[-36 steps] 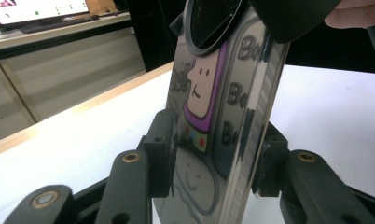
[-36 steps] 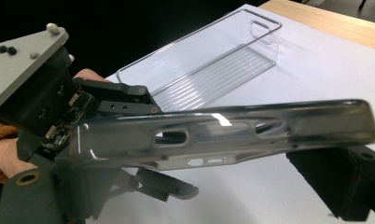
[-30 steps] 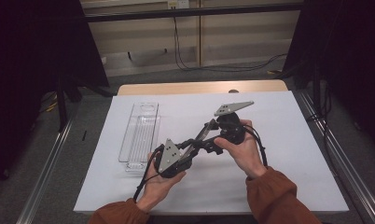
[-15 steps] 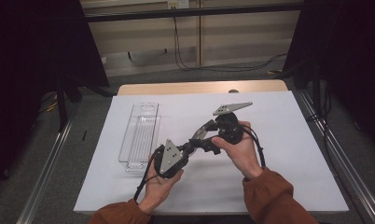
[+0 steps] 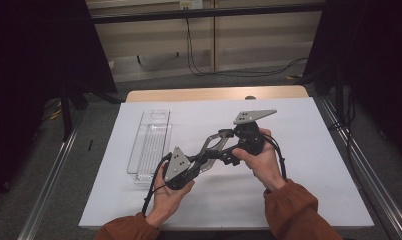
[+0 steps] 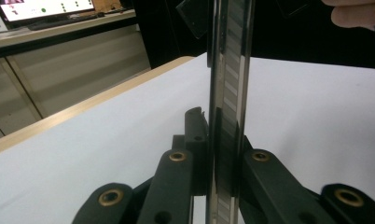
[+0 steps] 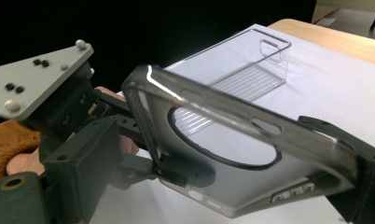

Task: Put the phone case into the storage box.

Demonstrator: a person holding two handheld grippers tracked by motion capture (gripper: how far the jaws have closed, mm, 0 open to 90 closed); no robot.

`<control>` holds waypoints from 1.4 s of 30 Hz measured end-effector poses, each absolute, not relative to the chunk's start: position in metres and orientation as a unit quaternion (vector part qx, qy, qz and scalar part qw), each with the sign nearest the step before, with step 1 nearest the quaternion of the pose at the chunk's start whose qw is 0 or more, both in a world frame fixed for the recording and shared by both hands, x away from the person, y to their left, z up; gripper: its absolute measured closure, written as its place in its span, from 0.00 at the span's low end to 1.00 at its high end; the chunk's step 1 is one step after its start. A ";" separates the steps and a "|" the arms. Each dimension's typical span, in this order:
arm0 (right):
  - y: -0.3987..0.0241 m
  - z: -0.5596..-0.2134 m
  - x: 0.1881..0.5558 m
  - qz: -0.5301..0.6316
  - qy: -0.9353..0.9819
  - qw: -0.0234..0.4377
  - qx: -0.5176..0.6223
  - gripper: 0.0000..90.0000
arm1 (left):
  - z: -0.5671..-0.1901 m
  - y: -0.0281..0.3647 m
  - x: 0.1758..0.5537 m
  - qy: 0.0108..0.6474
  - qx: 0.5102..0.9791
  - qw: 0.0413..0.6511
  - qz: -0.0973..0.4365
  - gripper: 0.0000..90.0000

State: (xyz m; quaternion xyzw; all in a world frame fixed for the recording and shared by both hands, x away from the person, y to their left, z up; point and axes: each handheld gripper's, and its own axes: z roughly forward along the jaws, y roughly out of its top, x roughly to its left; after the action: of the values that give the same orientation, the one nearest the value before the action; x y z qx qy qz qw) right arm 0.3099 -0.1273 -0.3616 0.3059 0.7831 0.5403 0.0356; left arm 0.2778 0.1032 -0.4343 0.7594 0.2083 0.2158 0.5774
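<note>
A clear smoky phone case [image 5: 215, 148] with a round ring on its back hangs above the white sheet between the two grippers. My left gripper [image 5: 204, 160] comes from the lower left and is shut on one edge of the case [image 6: 227, 70]; in the left gripper view its jaws [image 6: 223, 126] pinch that edge. My right gripper [image 5: 218, 144] reaches in from the right. Its jaws have just been opening and stand wide on either side of the case [image 7: 223, 107], with a small gap at its left jaw. The left gripper [image 7: 176, 172] clamps the case's lower edge.
An empty clear plastic tray [image 5: 149, 142] lies on the left of the white sheet [image 5: 299, 200], also seen behind the case as the tray [image 7: 251, 70]. The wooden table edge [image 5: 214, 94] runs along the back. Metal rails [image 5: 54, 175] flank the table.
Both hands and the case keep their places; no jaw motion can be made out in the high view.
</note>
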 end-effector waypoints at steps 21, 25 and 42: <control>-0.157 -0.367 0.303 0.617 0.749 0.031 0.240 0.07 | -0.424 0.122 0.279 0.188 0.742 0.635 0.108 0.95; -0.161 -0.367 0.302 0.626 0.746 0.031 0.226 0.18 | -0.424 0.123 0.280 0.182 0.742 0.638 0.097 0.95; -0.175 -0.363 0.301 0.666 0.728 -0.003 0.163 0.66 | -0.426 0.120 0.280 0.149 0.737 0.659 0.020 0.95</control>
State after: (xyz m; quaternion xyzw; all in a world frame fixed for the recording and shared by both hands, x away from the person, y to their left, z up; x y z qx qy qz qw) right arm 0.3014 -0.1750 -0.3626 0.1631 0.7282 0.6657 -0.0026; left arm 0.2797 0.1203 -0.4265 0.7367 0.1494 0.0197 0.6592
